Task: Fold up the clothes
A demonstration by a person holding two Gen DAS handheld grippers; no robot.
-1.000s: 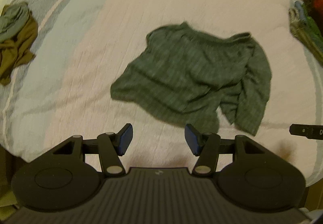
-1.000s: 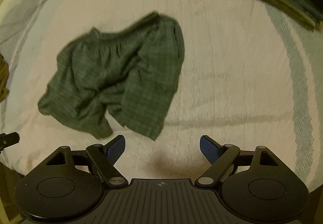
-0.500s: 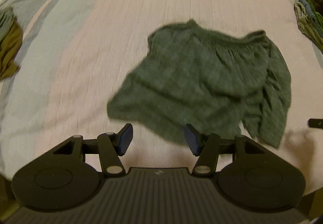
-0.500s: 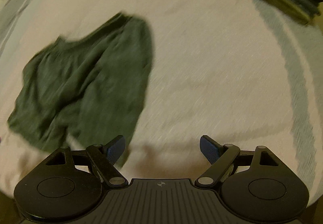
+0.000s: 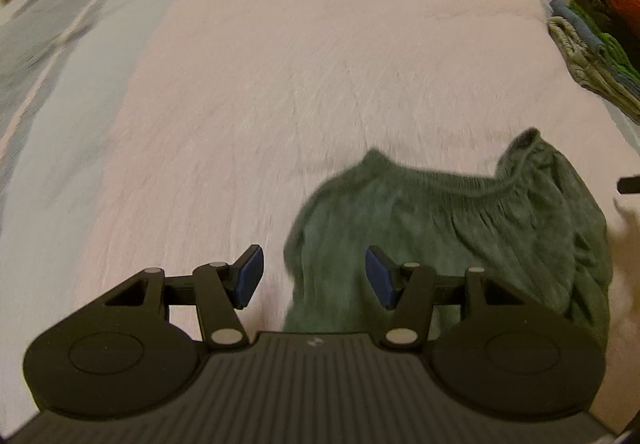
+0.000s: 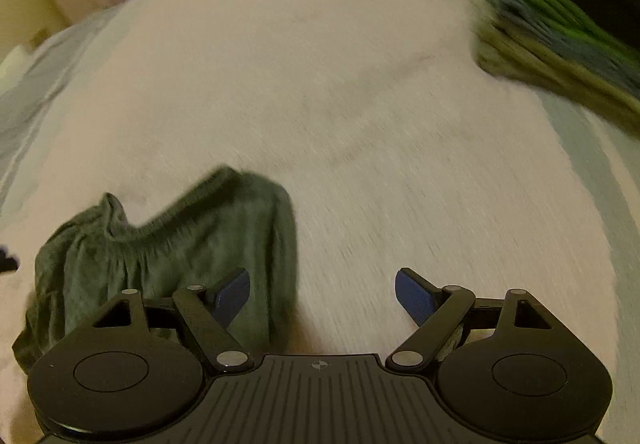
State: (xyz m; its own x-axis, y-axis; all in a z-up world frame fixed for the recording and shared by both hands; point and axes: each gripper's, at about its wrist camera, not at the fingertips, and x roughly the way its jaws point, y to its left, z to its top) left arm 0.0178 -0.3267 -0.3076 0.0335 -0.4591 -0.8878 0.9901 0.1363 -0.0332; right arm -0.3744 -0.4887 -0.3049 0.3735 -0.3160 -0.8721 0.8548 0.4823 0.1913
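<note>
A pair of dark green shorts (image 5: 448,228) lies crumpled on the pale bedspread (image 5: 280,84), elastic waistband toward the far side. My left gripper (image 5: 314,278) hovers open over the shorts' left edge, one pad above bare spread and the other above the cloth, nothing pinched. In the right wrist view the same shorts (image 6: 168,244) sit at the lower left. My right gripper (image 6: 322,296) stands wide open above their right edge, its left pad over the fabric, its right pad over the bedspread (image 6: 360,124).
A stack of folded clothes (image 5: 596,40) in green, blue, black and red lies at the bed's far right, blurred in the right wrist view as the stack (image 6: 560,24). Grey-blue stripes (image 5: 60,56) run down the spread's left side. The other gripper's tip (image 5: 629,185) shows at the right edge.
Both grippers have come down and forward toward the shorts, which now fill the lower frames. The loose olive garment at far left has left the view. Jaw openings look unchanged.
</note>
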